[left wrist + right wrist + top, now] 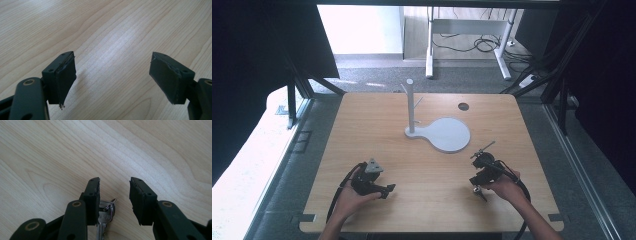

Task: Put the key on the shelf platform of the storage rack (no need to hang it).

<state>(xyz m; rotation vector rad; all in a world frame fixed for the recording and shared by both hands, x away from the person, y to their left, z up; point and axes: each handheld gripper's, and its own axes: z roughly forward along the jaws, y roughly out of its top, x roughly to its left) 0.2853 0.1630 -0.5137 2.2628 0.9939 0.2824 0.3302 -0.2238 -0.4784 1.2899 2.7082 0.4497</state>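
Right gripper (113, 195) poised over a key (102, 221) on the counter (412, 170); left gripper (112, 77) released and idle.

In the right gripper view the two black jaws stand partly apart, pressing on nothing, and the silver key with its small ring lies flat on the pale wood between them, close against the left-hand jaw, so it is not grasped. In the high view this gripper (482, 172) sits near the counter's right front, the key (478, 190) just under it. The left gripper (374, 182), held near the left front, has its jaws spread wide over bare wood. Farther back, near the middle, stands a white stand (439, 131) with an upright post on a round base plate, well apart from both grippers.
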